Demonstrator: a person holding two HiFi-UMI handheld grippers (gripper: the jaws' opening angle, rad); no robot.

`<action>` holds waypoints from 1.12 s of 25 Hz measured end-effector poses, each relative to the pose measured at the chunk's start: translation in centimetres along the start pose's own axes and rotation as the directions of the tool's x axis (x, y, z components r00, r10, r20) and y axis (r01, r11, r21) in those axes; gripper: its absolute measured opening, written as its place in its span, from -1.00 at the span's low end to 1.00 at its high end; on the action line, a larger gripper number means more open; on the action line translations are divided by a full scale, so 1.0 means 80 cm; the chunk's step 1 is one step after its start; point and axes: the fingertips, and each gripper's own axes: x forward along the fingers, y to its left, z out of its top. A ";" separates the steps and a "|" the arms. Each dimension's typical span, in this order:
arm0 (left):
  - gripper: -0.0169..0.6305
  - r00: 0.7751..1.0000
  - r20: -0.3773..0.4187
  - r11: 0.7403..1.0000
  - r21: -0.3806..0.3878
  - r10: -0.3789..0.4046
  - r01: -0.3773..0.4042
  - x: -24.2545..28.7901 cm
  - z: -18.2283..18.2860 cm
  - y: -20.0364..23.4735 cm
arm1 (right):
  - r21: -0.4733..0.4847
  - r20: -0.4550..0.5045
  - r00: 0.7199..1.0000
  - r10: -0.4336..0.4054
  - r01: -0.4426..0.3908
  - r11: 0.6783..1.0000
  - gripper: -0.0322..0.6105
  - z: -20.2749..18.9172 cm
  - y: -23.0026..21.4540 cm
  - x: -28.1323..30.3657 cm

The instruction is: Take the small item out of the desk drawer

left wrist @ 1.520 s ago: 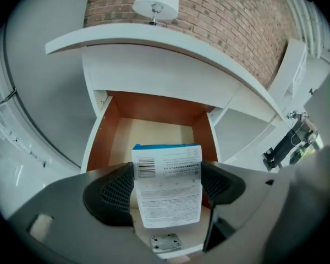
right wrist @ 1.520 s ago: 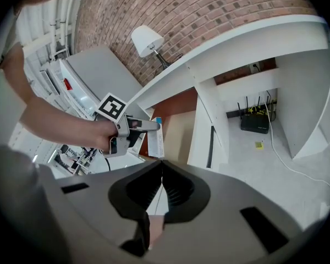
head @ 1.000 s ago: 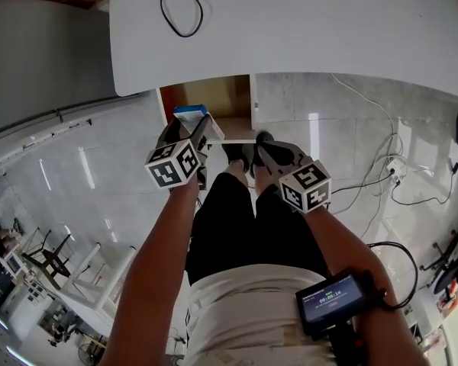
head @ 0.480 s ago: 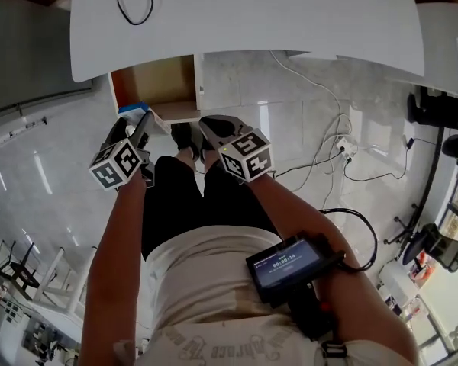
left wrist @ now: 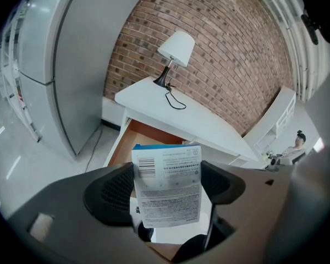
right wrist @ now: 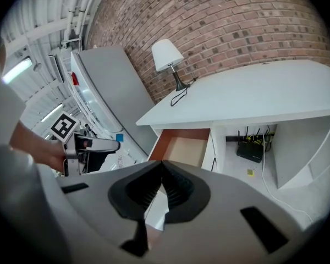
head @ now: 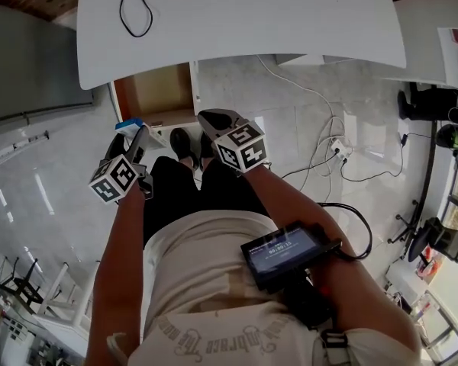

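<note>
My left gripper [head: 136, 134] is shut on a small white box with a blue top [left wrist: 168, 187], whose printed label faces the left gripper view. In the head view the box [head: 128, 125] hangs just left of and below the open wooden drawer [head: 155, 94] of the white desk [head: 237, 14], outside it. My right gripper [head: 212, 118] is shut on nothing, to the right of the drawer's front. The right gripper view looks into the drawer [right wrist: 185, 148], which seems empty, and shows the left gripper [right wrist: 93, 145] with the box [right wrist: 119, 137] at its left.
A black cable loop [head: 134, 9] and a white lamp [left wrist: 176, 47] are on the desk. A tall grey cabinet [left wrist: 71, 76] stands left of it. Loose cables [head: 324, 149] run over the tiled floor, and a router [right wrist: 251, 149] sits under the desk.
The left gripper has carried the box down and to the left, away from the drawer. The right gripper has also pulled back. The drawer stays open.
</note>
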 end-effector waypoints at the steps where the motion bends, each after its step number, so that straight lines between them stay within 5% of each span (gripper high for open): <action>1: 0.23 1.000 0.007 1.000 -0.002 -0.006 0.006 -0.002 0.002 -0.001 | -0.008 0.002 1.000 -0.003 0.003 1.000 -0.88 0.003 0.000 -0.001; 28: 0.23 0.976 0.139 0.984 0.077 -0.168 0.159 -0.092 0.090 -0.001 | -0.065 0.132 0.988 -0.086 0.095 0.993 -0.88 0.094 0.048 -0.052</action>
